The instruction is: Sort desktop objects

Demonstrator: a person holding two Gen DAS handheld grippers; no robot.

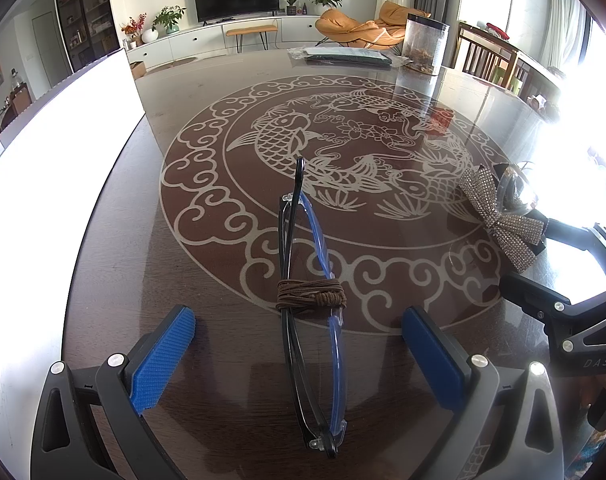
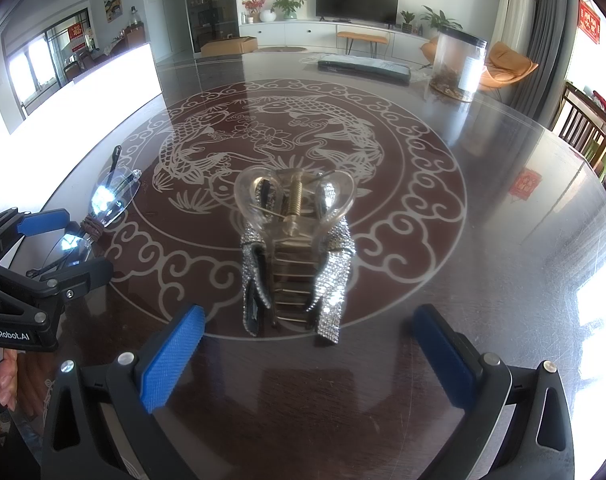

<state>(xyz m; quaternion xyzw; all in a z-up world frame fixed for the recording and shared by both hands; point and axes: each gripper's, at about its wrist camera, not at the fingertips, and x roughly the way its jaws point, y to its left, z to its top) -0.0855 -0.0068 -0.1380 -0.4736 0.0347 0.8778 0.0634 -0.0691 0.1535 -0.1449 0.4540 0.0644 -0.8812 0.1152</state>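
Observation:
Folded glasses (image 1: pixel 311 320) with black and blue frames, bound by a brown cord (image 1: pixel 311 300), lie on the dark table between the blue pads of my left gripper (image 1: pixel 299 340), which is open and not touching them. A rhinestone bow hair claw (image 2: pixel 295 248) with a clear clip and brass spring sits in front of my right gripper (image 2: pixel 309 344), also open, its pads on either side of the claw's near end. The left wrist view shows the claw (image 1: pixel 503 216) at the right, between the right gripper's black fingers (image 1: pixel 543 300). In the right wrist view the glasses (image 2: pixel 103 208) lie at the left.
The glass-topped table (image 1: pixel 223 380) carries a pale fish-and-cloud pattern. A clear cylinder jar (image 2: pixel 459 66) and a flat dark package (image 2: pixel 363 68) stand at the far edge. A white box (image 1: pixel 55 152) fills the left side. Chairs (image 2: pixel 583 128) stand beyond the right edge.

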